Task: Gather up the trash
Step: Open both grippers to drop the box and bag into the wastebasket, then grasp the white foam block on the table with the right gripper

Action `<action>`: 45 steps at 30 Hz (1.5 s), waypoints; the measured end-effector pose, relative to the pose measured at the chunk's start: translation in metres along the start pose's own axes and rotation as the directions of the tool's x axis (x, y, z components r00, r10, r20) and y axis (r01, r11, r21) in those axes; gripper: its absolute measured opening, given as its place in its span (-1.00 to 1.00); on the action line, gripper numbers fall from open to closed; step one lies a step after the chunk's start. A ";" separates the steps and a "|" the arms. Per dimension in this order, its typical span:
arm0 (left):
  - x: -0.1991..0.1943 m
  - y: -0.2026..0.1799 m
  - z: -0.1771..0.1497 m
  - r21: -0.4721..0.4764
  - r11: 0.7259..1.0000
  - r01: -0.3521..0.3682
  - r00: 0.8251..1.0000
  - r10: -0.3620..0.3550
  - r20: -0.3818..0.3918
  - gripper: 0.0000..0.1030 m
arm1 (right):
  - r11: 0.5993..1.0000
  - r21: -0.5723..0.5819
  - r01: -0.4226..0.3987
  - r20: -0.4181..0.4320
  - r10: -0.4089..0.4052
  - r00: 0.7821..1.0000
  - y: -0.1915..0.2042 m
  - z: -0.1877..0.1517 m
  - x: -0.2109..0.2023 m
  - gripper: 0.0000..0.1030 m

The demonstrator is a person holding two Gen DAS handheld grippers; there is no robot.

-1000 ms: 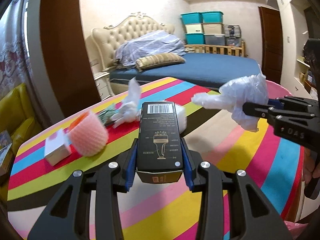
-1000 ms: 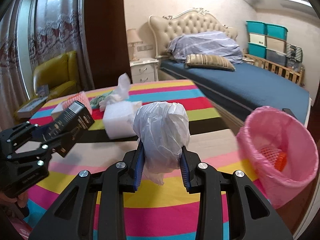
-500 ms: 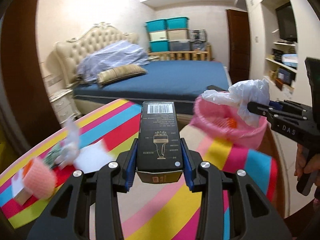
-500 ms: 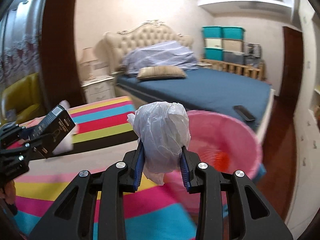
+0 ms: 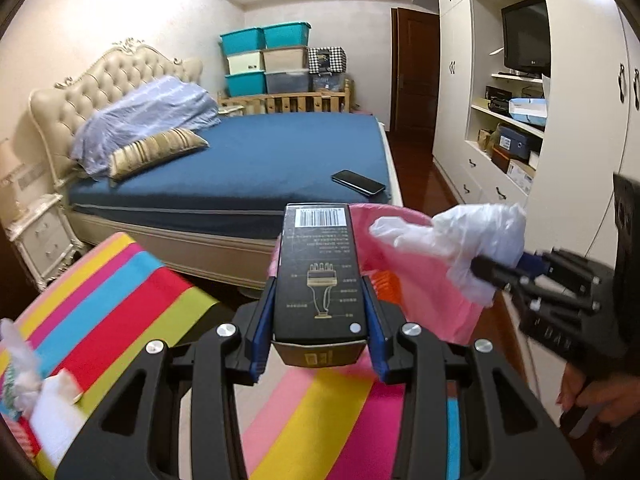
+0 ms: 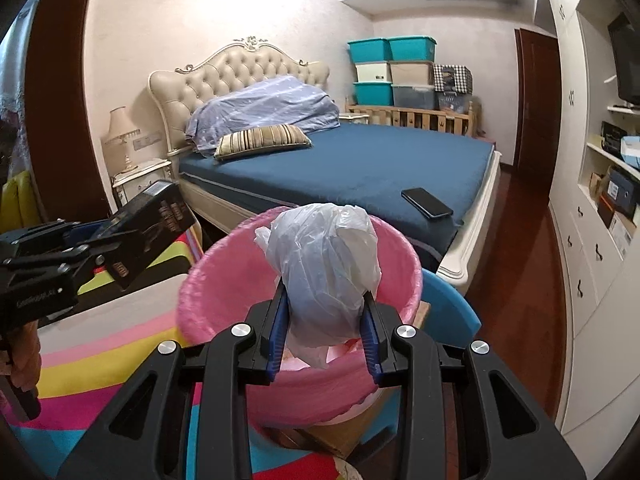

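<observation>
My left gripper [image 5: 318, 312] is shut on a black carton box [image 5: 319, 272] with a barcode; it also shows in the right wrist view [image 6: 150, 226]. My right gripper [image 6: 324, 322] is shut on a crumpled white plastic bag [image 6: 326, 268], held over the pink-lined trash bin [image 6: 208, 300]. In the left wrist view the bag [image 5: 472, 240] and the bin [image 5: 424, 292] sit just beyond and right of the box.
The striped tablecloth [image 5: 120, 304] carries a white foam piece [image 5: 52, 412] and crumpled wrapping [image 5: 18, 364] at the left. A blue bed [image 6: 360, 164] with a phone [image 6: 427, 202] lies beyond. White cabinets [image 6: 592, 220] stand on the right. A blue stool [image 6: 452, 308] stands behind the bin.
Both grippers swung right, from over the table trash toward the pink bin. The bag now hangs over the bin's opening. Both grips are unchanged.
</observation>
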State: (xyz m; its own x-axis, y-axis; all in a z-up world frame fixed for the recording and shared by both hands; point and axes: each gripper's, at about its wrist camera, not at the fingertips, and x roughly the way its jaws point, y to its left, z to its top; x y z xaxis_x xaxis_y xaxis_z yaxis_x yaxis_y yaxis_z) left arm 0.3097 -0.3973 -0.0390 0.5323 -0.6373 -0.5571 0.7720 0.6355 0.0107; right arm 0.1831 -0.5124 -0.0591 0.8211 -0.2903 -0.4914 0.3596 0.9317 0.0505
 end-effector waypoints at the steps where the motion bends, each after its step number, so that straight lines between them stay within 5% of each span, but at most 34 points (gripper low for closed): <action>1: 0.008 -0.001 0.004 -0.006 1.000 0.009 1.000 -0.009 -0.005 -0.24 | 1.000 0.000 -0.002 -0.002 0.002 1.000 -0.003 0.001 0.004 -0.35; 5: 0.032 -0.005 0.018 -0.015 0.999 0.044 0.999 -0.044 -0.006 -0.23 | 1.000 0.017 -0.021 0.005 0.020 1.000 -0.009 0.008 0.018 -0.32; 9: 0.043 -0.009 0.027 0.015 1.000 -0.015 1.000 0.014 0.016 0.35 | 0.997 0.071 -0.016 0.011 0.015 1.000 -0.026 0.014 0.026 0.16; 18: 0.018 0.000 0.004 0.051 0.987 -0.155 0.988 0.155 0.017 0.82 | 0.998 0.068 0.013 0.015 -0.014 1.000 -0.025 0.007 0.003 0.28; 26: -0.037 0.009 -0.046 0.097 0.949 -0.301 0.954 0.299 0.031 0.87 | 1.000 0.014 -0.027 0.003 0.027 1.000 0.009 0.004 -0.011 0.36; 33: -0.096 0.052 -0.094 -0.009 0.922 -0.387 0.922 0.387 -0.008 0.87 | 0.988 -0.071 -0.137 -0.048 0.134 0.990 0.079 0.002 -0.003 0.43; 38: -0.139 0.094 -0.131 -0.086 0.879 -0.469 0.883 0.466 -0.055 0.88 | 0.968 -0.123 -0.218 -0.097 0.207 0.974 0.133 -0.001 0.006 0.44; 45: -0.197 0.151 -0.175 -0.196 0.775 -0.601 0.799 0.587 -0.131 0.88 | 0.921 -0.211 -0.328 -0.165 0.297 0.940 0.209 -0.010 0.012 0.51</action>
State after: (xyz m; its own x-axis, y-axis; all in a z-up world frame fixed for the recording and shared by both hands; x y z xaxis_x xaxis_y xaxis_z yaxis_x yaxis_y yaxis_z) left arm 0.2609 -0.0996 -0.0727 0.8329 -0.0793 -0.5477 0.2103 0.9608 0.1808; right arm 0.2639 -0.3191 -0.0634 0.8059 0.0402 -0.5906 -0.0318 0.9992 0.0247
